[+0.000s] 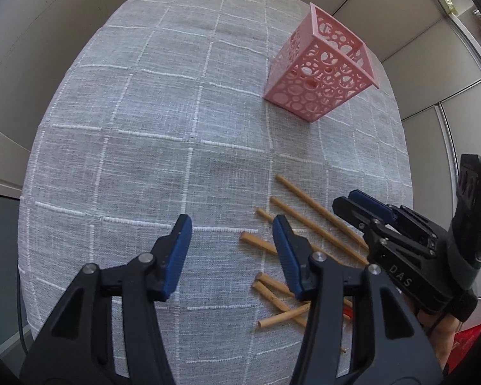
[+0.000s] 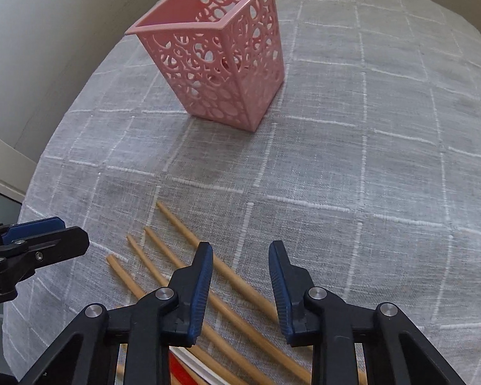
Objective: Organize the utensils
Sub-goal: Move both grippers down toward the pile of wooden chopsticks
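Several wooden chopsticks [image 1: 308, 216] lie loose on the grey checked tablecloth [image 1: 163, 134], near the front right. They also show in the right wrist view [image 2: 173, 250]. A pink perforated square holder [image 1: 320, 70] stands upright and empty farther back; it also shows in the right wrist view [image 2: 215, 51]. My left gripper [image 1: 231, 237] is open and empty, just left of the chopsticks. My right gripper [image 2: 240, 260] is open and empty, low over the chopsticks; it shows in the left wrist view [image 1: 352, 203] at the right. My left gripper shows in the right wrist view [image 2: 64, 231] at the left edge.
The cloth-covered table [image 2: 384, 128] is ringed by beige partition walls [image 1: 48, 32]. A red and white object [image 2: 182, 365] lies partly hidden under the chopsticks by the table's front edge.
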Demonstrator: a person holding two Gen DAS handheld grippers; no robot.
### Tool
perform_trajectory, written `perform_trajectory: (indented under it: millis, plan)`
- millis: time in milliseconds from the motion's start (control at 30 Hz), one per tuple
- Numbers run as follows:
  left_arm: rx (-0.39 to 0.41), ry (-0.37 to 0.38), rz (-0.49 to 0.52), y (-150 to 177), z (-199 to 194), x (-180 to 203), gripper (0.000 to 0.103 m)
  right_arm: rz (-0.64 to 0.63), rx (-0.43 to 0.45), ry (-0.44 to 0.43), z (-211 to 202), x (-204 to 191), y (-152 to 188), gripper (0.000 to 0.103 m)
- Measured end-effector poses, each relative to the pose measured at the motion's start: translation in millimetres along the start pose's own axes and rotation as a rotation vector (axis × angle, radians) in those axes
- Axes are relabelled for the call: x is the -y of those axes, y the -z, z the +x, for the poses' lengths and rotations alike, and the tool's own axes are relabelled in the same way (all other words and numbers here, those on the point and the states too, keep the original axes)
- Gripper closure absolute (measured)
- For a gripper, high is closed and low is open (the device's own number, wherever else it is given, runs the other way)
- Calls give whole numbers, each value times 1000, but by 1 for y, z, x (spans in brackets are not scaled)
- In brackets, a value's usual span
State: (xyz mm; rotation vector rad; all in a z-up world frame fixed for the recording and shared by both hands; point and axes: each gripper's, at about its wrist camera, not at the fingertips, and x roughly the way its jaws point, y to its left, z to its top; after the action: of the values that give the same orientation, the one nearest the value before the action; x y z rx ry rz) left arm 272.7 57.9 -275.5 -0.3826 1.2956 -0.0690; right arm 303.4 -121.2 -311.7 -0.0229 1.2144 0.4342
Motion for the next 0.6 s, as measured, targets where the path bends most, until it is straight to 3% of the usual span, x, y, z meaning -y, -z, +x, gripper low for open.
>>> perform_trajectory:
  millis: [467,600]
  plan:
    - [-10,29,-34,4,-6,-12,49,-75,-22,32,26,-32,-3,70]
    - [-15,44,-42,5,-7,-13,49,-107,-21,81,33,-37,-1,70]
